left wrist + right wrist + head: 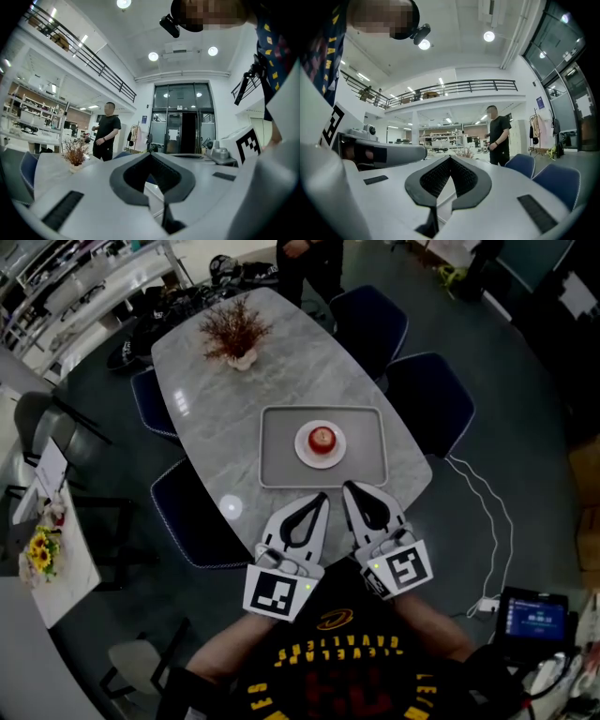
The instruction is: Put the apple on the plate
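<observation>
The red round apple [322,438] sat on the small white plate [302,447] in the grey rectangular tray [277,448] on the marbled desk [216,399]. The left tool [323,496] and the right tool [346,486] hung clenched, empty.

Left gripper [322,498] and right gripper [348,487] side by side, tips angled toward each other, both pointing level. Jaws on both closed tip to tip, nothing between them. Marker cubes [278,593] face up. Hands mostly hidden behind the cubes; forearms [433,617] probably tucked close to the torso.
</observation>
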